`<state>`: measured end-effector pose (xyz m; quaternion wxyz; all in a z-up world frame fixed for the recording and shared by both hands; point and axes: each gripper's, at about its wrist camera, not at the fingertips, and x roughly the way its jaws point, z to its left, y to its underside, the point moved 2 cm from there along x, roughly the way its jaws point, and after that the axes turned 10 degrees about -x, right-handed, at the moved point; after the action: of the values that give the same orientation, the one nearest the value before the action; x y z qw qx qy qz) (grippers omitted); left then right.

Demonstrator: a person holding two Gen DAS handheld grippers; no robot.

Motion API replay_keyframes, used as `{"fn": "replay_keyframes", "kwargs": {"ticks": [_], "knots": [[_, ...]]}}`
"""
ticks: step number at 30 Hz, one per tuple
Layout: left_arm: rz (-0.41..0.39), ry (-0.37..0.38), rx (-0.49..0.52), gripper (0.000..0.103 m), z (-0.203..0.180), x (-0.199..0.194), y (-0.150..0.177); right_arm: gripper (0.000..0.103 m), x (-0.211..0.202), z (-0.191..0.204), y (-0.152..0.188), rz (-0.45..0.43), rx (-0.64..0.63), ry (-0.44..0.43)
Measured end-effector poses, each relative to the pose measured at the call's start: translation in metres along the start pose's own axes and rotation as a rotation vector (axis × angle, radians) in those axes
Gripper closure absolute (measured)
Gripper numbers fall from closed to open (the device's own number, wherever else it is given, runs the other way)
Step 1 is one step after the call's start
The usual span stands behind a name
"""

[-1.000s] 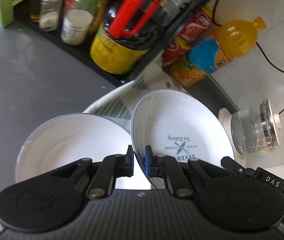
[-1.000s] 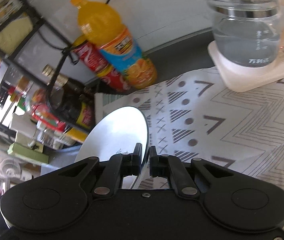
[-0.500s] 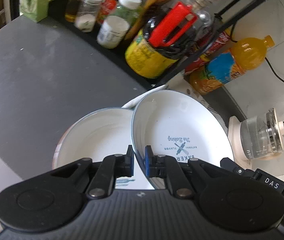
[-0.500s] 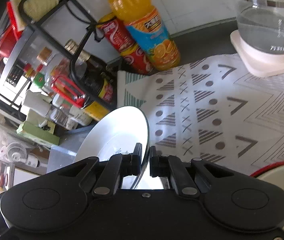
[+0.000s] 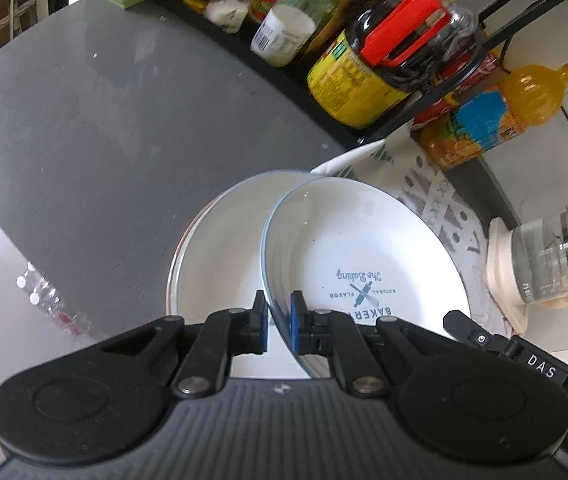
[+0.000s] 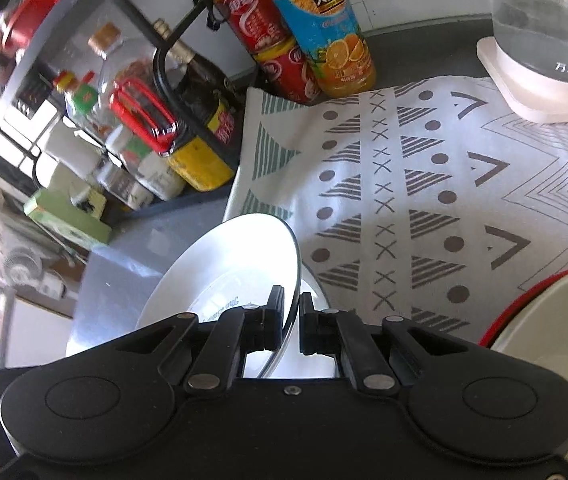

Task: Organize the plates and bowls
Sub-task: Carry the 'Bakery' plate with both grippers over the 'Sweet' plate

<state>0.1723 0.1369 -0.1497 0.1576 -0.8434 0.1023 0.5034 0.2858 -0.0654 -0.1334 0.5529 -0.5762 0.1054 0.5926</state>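
Gripping one plate (image 5: 364,256), both hand-held grippers; only the left view shows another plate (image 5: 220,248) beneath.

My left gripper (image 5: 278,322) angles steeply down, jaws pinched on a plate rim; my right gripper (image 6: 290,322) mirrors it, clamped likewise.

Two white plates in my left view: printed plate (image 5: 364,264) lower centre, plain plate (image 5: 220,256) just left of it. One orange juice bottle (image 5: 496,120) upper right. Two red cans (image 6: 272,40) stacked, top centre of right view. One glass kettle (image 5: 544,256) right edge. One patterned cloth (image 6: 424,184) on table (image 5: 104,128).
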Motion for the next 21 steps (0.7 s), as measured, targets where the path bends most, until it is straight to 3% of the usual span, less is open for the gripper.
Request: {"fn": "replay_keyframes", "kwargs": {"ticks": [21], "knots": [[0.047, -0.057, 0.003, 0.091, 0.014, 0.025, 0.008, 0.097, 0.012, 0.010, 0.022, 0.018, -0.081, 0.102]]}}
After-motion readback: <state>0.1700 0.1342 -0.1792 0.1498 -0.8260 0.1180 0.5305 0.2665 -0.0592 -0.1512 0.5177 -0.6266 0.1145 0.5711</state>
